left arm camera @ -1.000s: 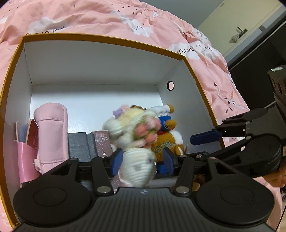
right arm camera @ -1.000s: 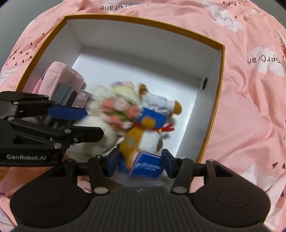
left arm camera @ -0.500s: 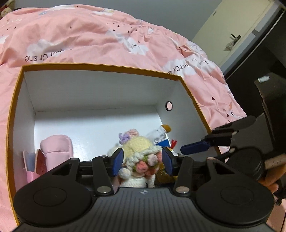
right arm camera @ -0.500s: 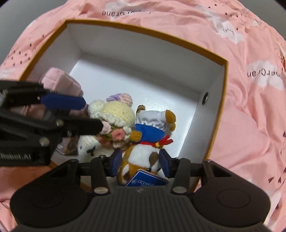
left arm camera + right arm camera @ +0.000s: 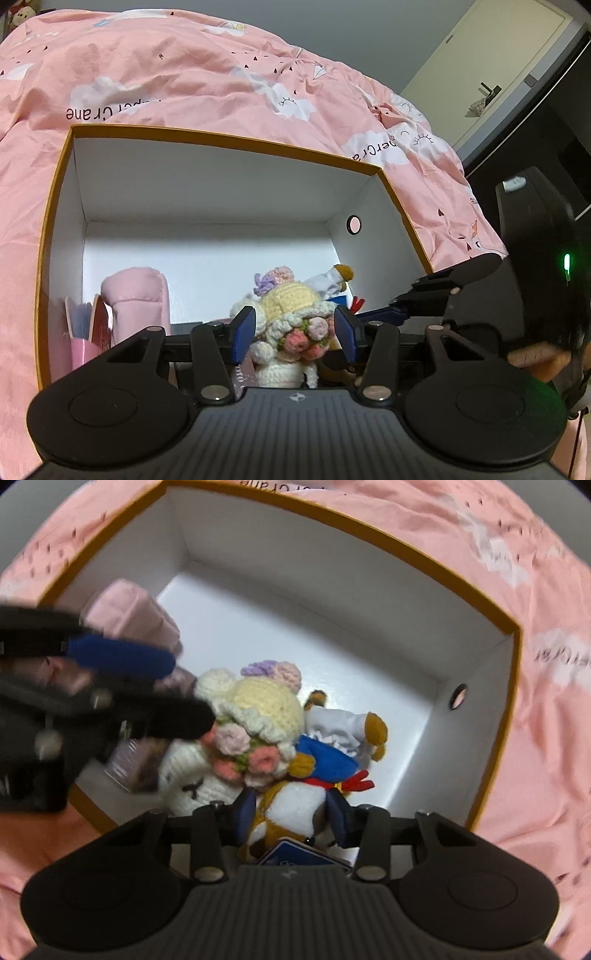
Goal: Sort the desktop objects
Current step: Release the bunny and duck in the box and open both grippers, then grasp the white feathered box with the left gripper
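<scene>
Knobbly crocheted doll (image 5: 286, 325), white-walled box (image 5: 207, 192)

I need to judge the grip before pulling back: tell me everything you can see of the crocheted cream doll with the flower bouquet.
The crocheted cream doll is soft yarn: pale yellow hat topped with lilac and pink flowers, white frilled brim, a pink and green bouquet at its chest, white body. It stands upright in the white box with an orange rim, leaning against the brown plush toy in blue. The left gripper brackets it at bouquet height; whether the pads press is unclear.
</scene>
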{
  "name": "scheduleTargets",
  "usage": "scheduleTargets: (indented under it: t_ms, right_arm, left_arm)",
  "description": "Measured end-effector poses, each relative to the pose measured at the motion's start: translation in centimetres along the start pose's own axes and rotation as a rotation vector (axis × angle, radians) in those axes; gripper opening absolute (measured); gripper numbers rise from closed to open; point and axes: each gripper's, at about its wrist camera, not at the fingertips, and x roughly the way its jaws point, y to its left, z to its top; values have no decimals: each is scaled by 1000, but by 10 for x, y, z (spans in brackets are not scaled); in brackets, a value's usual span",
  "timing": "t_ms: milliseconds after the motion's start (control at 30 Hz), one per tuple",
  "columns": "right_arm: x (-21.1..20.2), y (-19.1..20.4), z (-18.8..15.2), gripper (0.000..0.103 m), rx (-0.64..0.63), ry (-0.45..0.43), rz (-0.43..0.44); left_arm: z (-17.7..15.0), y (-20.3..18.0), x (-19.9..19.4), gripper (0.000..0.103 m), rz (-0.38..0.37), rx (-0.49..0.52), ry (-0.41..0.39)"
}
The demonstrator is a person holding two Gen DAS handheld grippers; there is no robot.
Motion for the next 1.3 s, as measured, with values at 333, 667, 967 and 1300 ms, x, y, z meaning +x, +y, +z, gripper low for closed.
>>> scheduleTargets:
  t_ms: [333,667,967,1300]
  right_arm:
    - [-15,-5,-6,40,26,-77,5]
    - [-68,7,-73,42,118,-384,-59]
    - [-98,40,-147,51,227,-634,-44]
    - [-86,65,-210,49,313,-581,-68]
  left_arm:
    - [-7,-6,-22,54,6,25,-72]
    - [-38,-38,-71,54,51,151,-175]
    - [-77,-65,-95,54,43,251,-176]
    - [-122,-68,-67,54,27,245,-60]
